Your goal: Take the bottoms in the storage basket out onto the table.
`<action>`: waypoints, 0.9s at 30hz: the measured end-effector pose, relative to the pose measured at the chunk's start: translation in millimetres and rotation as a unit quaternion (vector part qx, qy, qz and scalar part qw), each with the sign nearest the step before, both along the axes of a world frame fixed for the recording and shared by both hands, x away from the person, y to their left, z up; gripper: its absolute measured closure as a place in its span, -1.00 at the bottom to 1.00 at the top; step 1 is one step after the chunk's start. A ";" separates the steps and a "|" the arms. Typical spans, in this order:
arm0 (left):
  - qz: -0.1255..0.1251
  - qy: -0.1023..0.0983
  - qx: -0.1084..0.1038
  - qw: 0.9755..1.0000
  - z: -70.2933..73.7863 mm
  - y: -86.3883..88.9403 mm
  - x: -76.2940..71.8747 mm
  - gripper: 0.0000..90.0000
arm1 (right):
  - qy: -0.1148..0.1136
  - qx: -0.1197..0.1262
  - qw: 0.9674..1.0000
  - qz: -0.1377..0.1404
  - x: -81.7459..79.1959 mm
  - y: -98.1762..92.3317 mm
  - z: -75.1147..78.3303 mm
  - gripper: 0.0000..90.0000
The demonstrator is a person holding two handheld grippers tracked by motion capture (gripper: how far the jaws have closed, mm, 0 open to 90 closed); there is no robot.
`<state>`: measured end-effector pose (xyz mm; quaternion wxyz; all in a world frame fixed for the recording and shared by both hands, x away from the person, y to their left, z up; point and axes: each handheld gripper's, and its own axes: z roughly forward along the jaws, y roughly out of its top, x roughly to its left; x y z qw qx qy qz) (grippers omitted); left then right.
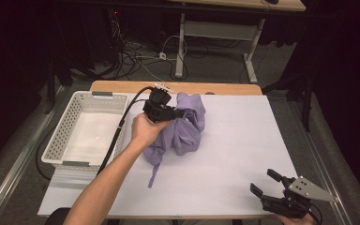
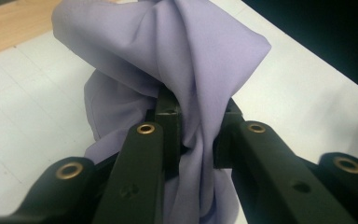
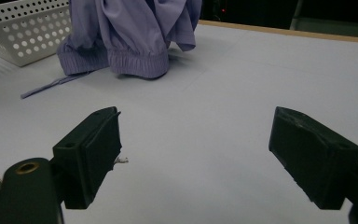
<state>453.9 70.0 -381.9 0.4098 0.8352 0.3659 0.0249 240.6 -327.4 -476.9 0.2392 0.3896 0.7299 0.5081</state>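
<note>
- Left hand-held gripper: jaws pinched nearly shut on a twisted fold of the purple garment, seen close up in the left gripper view. Only a narrow rope of cloth sits between the pads.
- Garment: bunched, partly lifted, its lower part resting on the table just right of the white basket. The elastic hem lies on the table in the right gripper view, with a drawstring trailing toward the person.
- Right hand-held gripper: jaws wide apart, nothing between them, low at the near right corner of the table, well apart from the garment.
- Risk 1: the grip is on a thin twist. If the cloth is slippery it could slide out under the garment's own weight when raised.
- Risk 2: with one pinch point, most of the garment hangs loose. Moved toward the basket, the hanging part could catch the rim or drape over the wall instead of landing inside.
- Risk 3: the drawstring may drag or snag on the basket edge.
- Risk 4: the cable crosses the basket's corner and could nudge it.
</note>
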 end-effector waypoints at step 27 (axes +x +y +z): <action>0.001 0.043 0.028 0.999 -40.1 -10.8 6.8 0.66 | 0.001 0.001 1.000 0.000 0.1 -0.1 0.1 -0.61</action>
